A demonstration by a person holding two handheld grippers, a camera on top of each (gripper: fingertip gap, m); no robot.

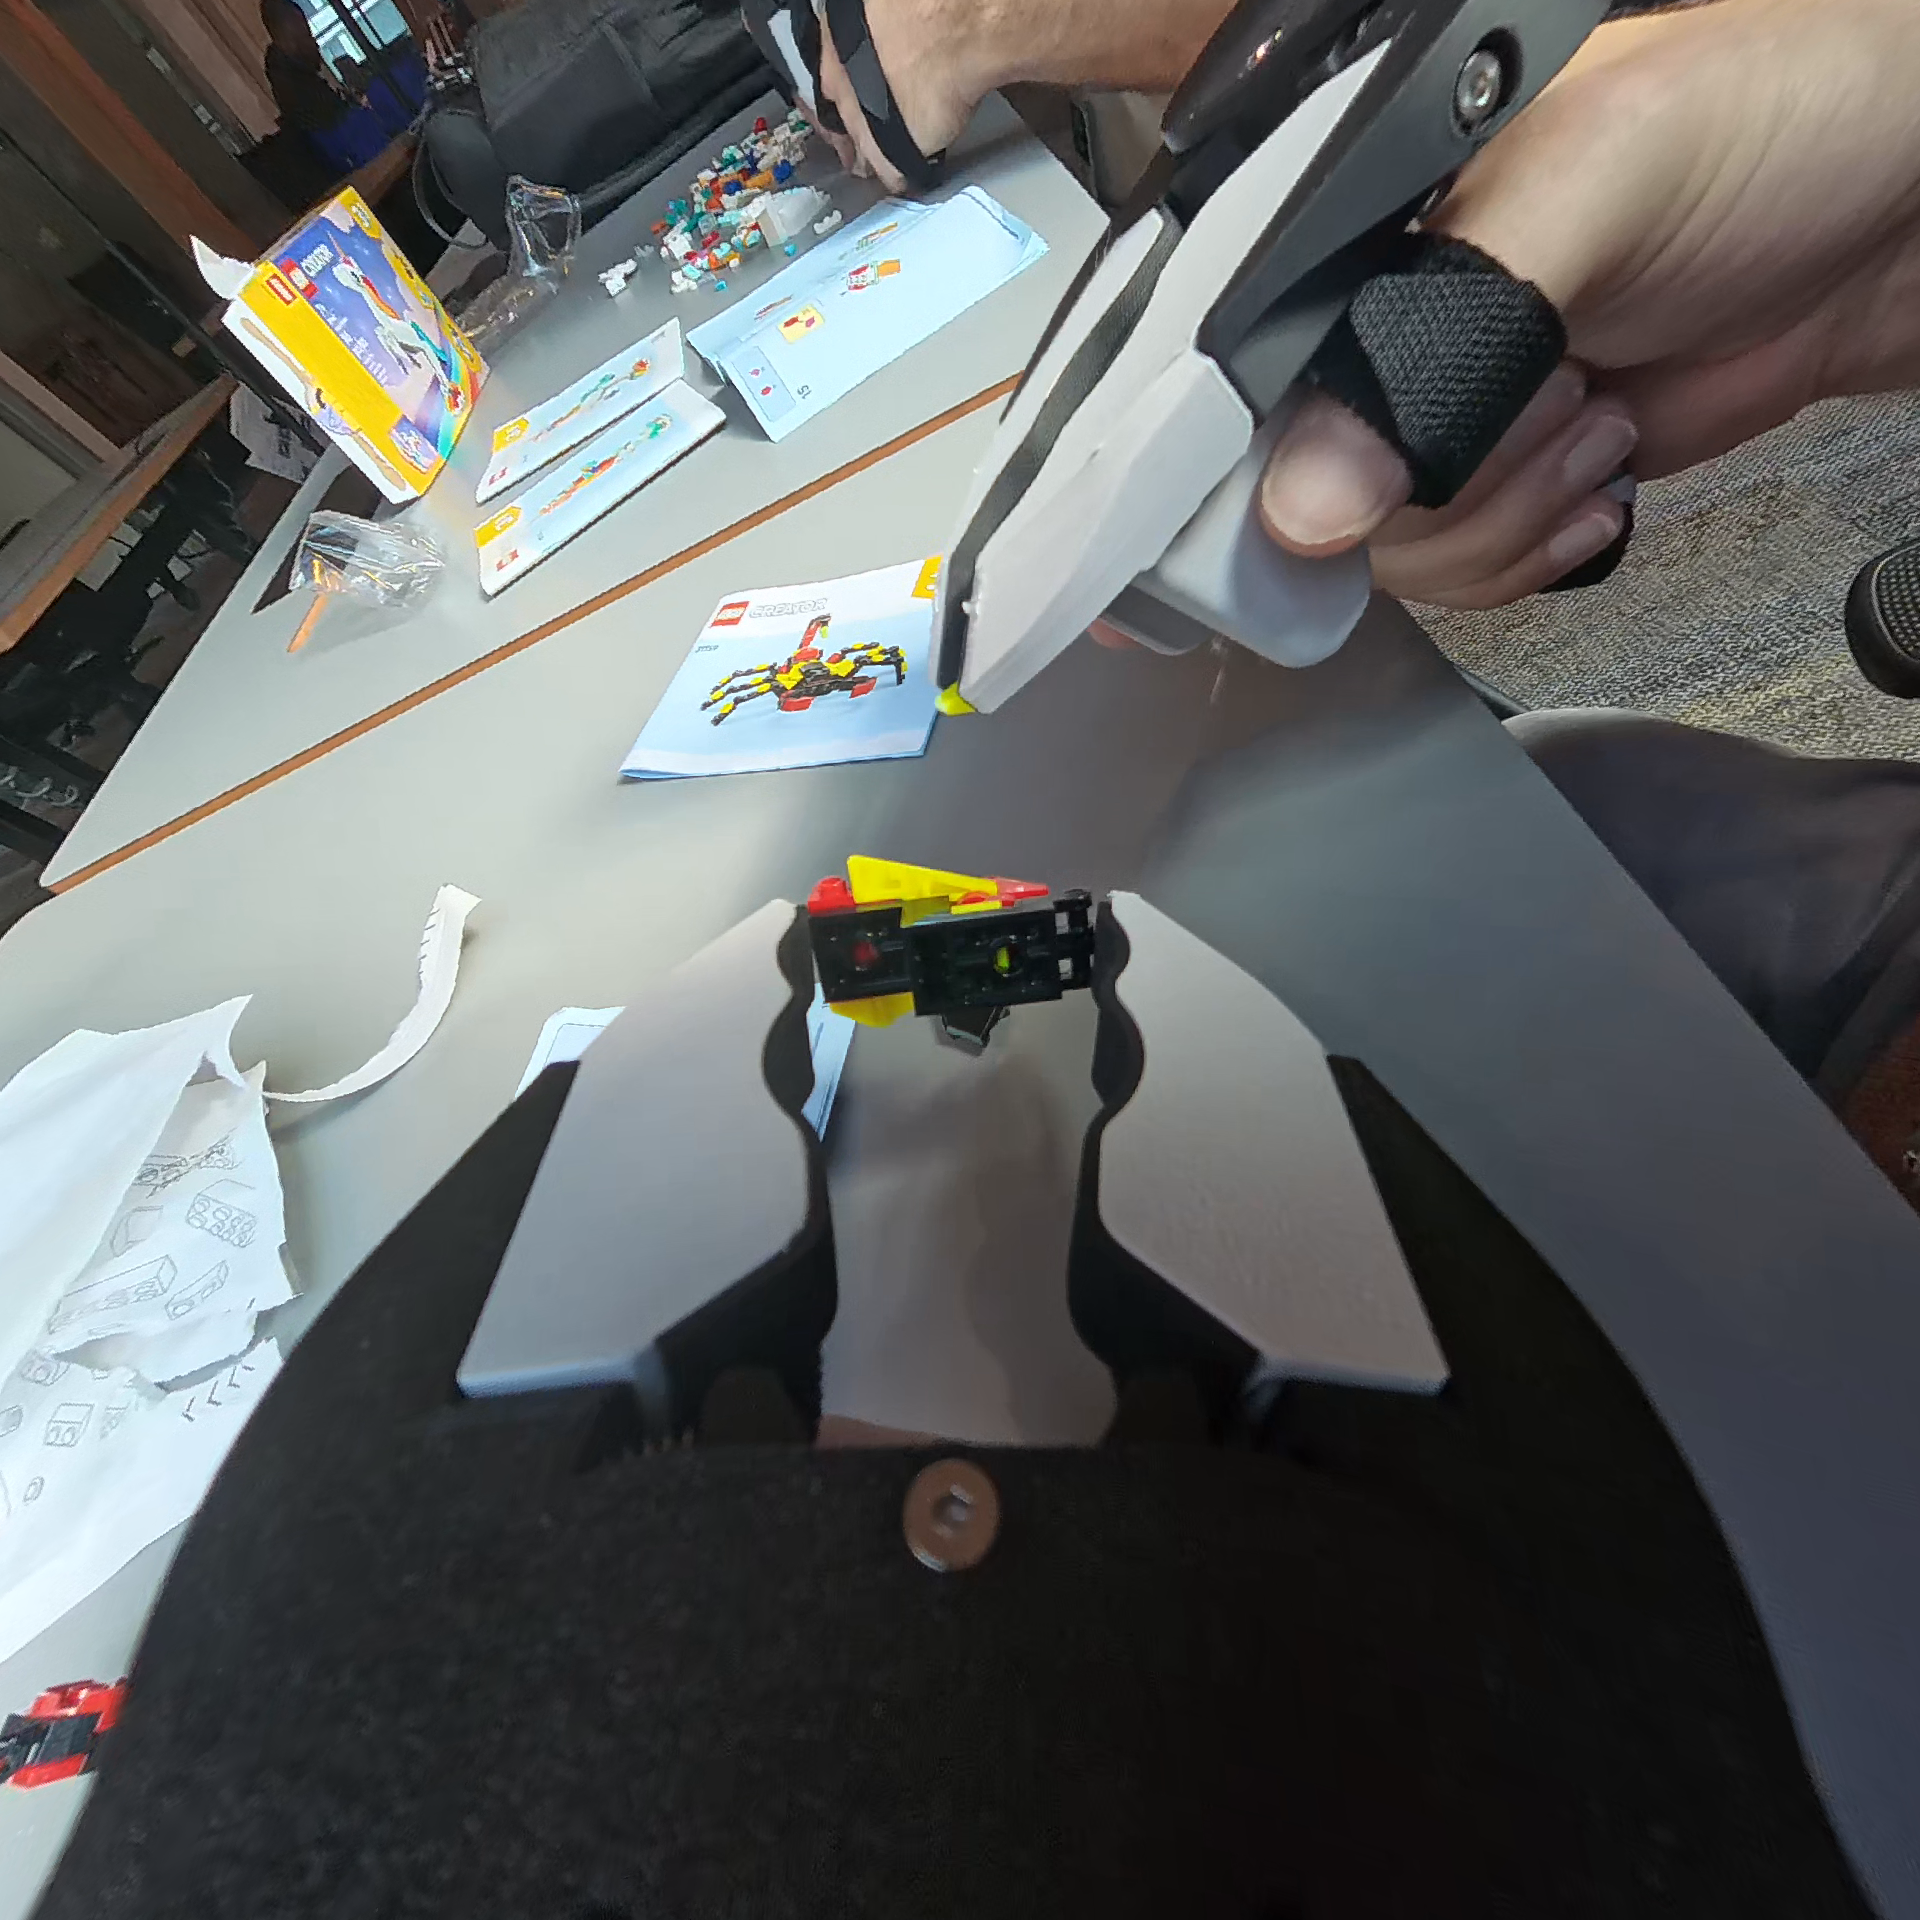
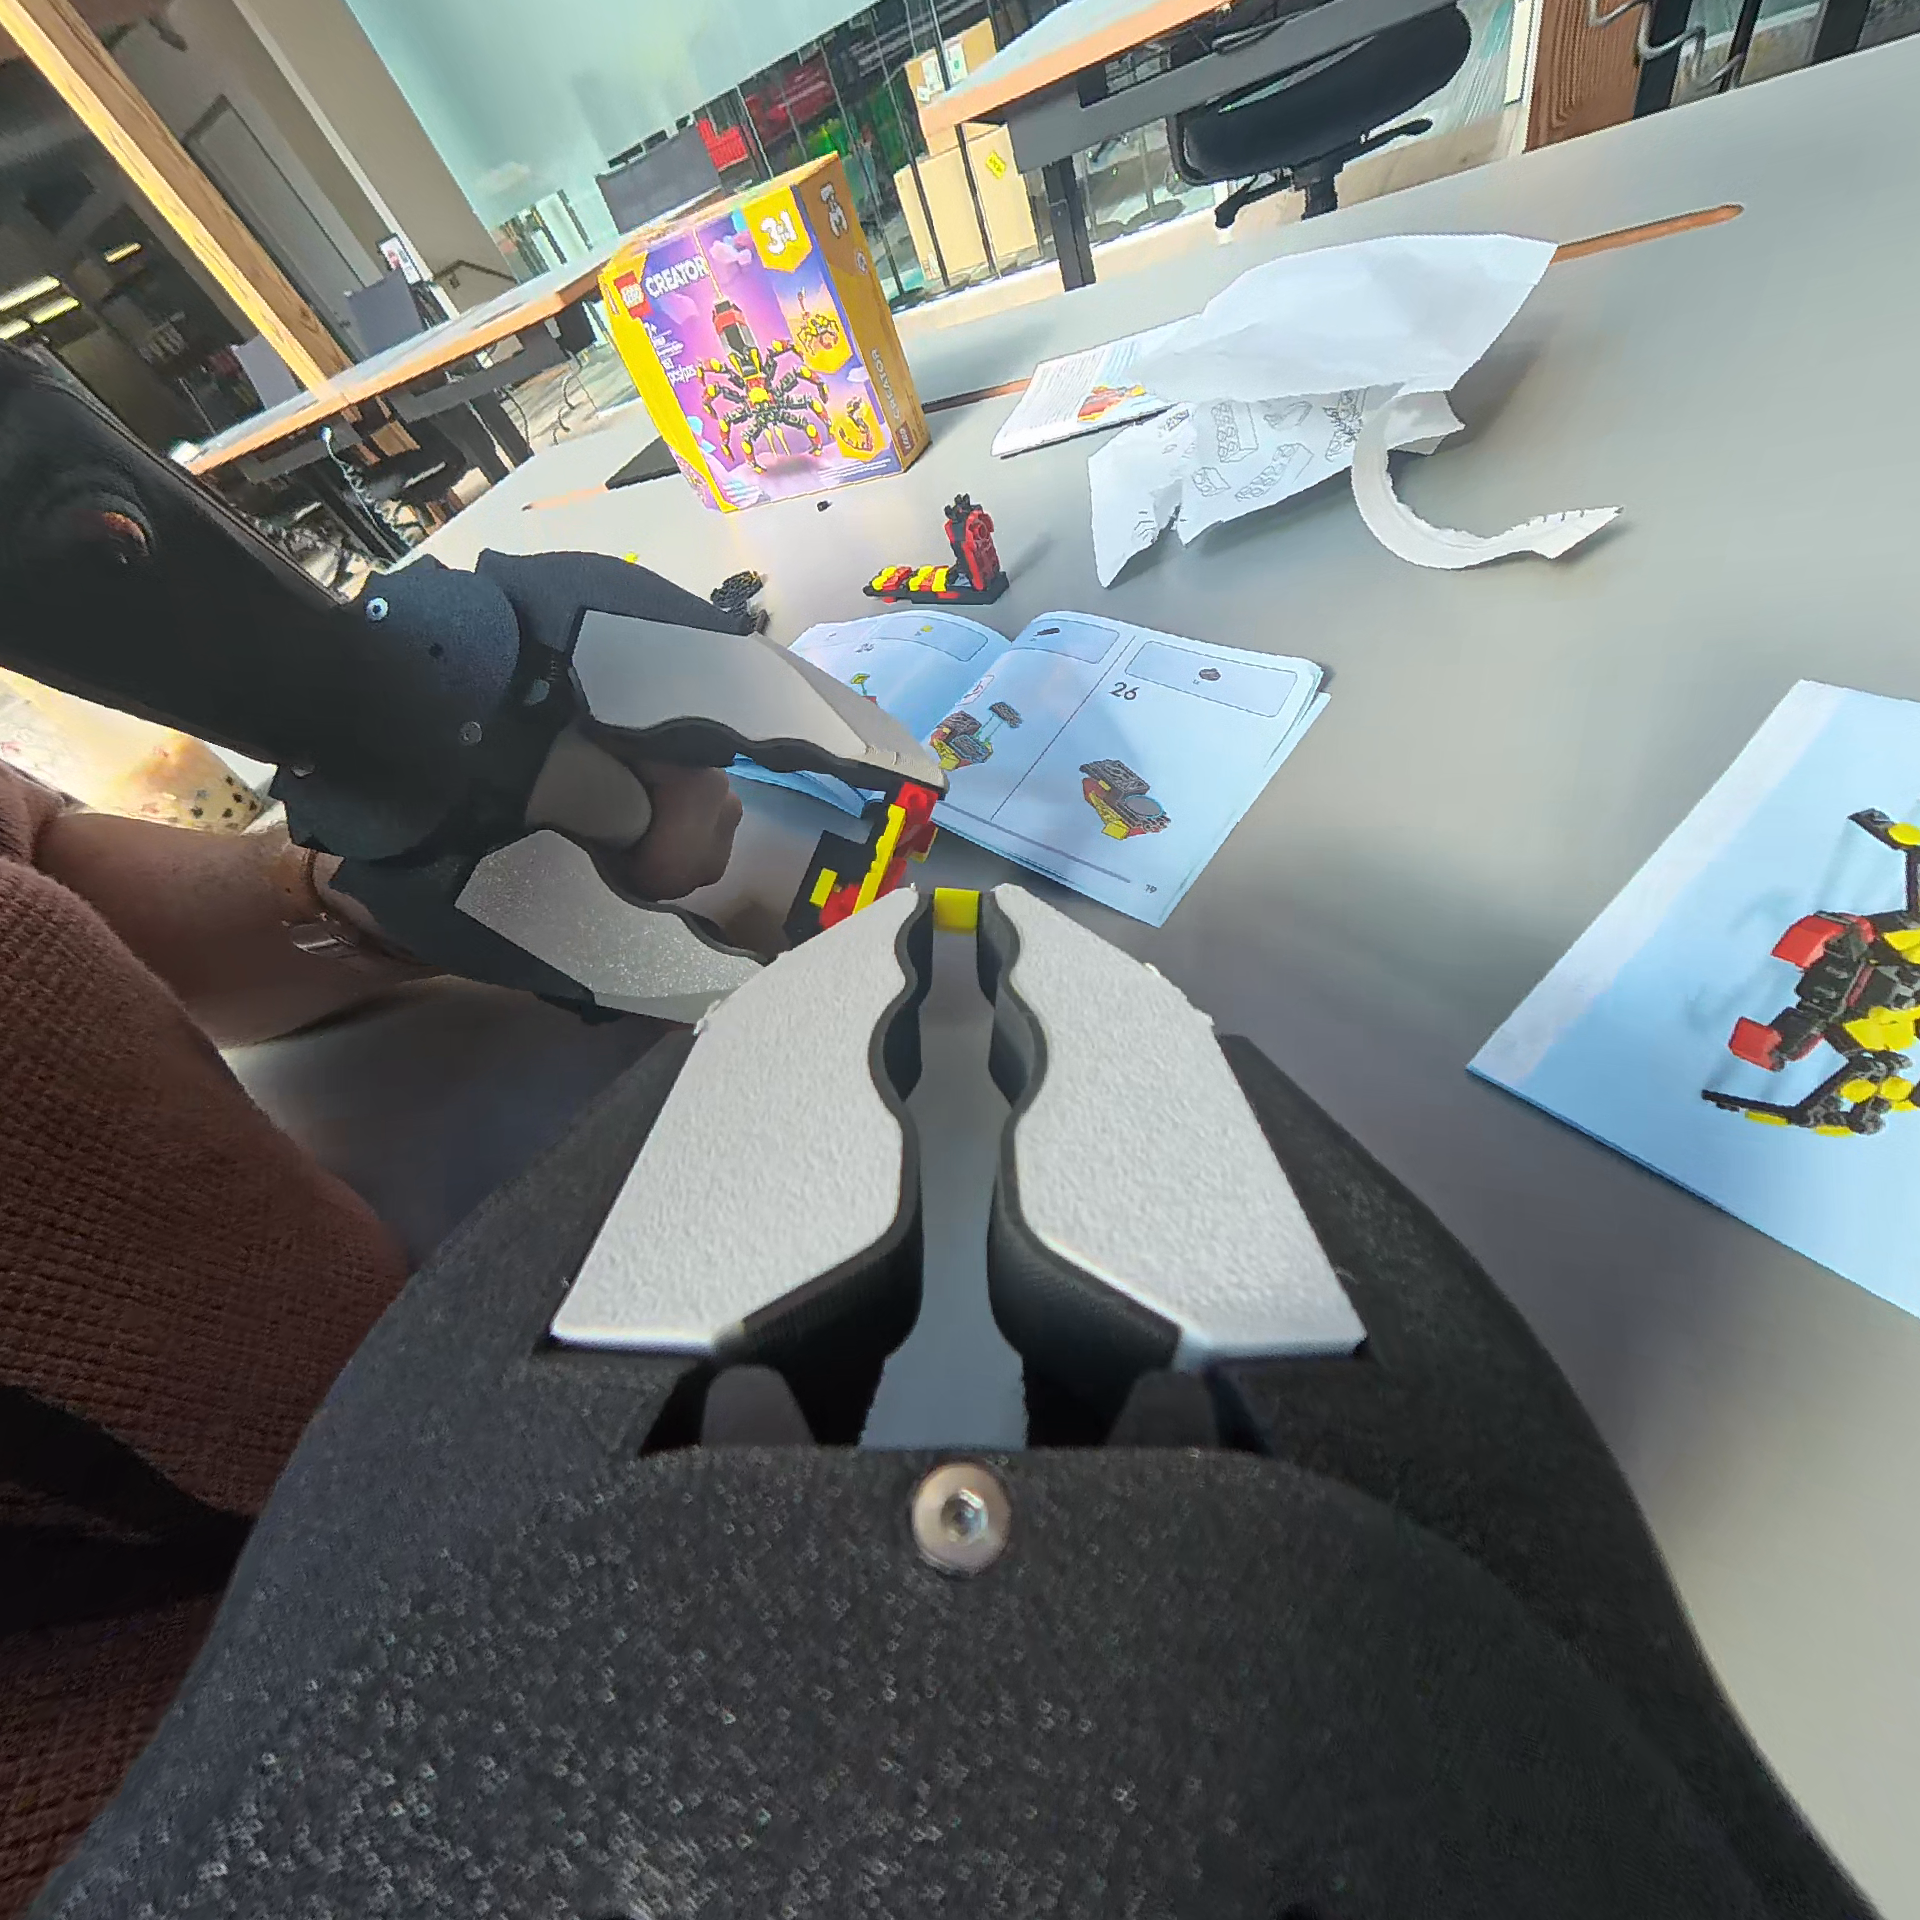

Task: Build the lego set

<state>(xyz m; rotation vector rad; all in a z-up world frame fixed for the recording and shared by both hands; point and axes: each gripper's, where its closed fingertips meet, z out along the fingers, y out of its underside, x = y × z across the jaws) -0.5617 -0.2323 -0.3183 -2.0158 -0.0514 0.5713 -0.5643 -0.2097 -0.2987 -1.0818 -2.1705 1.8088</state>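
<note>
My left gripper [image 1: 948, 940] is shut on a black, yellow and red lego assembly [image 1: 940, 945], held above the grey table [image 1: 623, 883]. The same assembly shows in the right wrist view [image 2: 873, 857], clamped between the left gripper's fingers [image 2: 727, 696]. My right gripper [image 2: 954, 906] is shut on a small yellow lego piece [image 2: 956, 907] and holds it just right of the assembly. In the left wrist view the right gripper [image 1: 961, 696] hangs above the assembly with the yellow piece [image 1: 951, 699] at its tips.
An open instruction booklet [image 2: 1091, 727] lies ahead, a closed booklet [image 2: 1766, 987] to the right. A purple lego box [image 2: 769, 353], a red and black sub-build [image 2: 951, 566] and torn white paper bags [image 2: 1299, 395] stand behind. Another person's hand [image 1: 883, 94], loose bricks [image 1: 727, 229] and a second box [image 1: 353, 343] are on the far table. Both grippers' tips are close together, under 4 cm apart.
</note>
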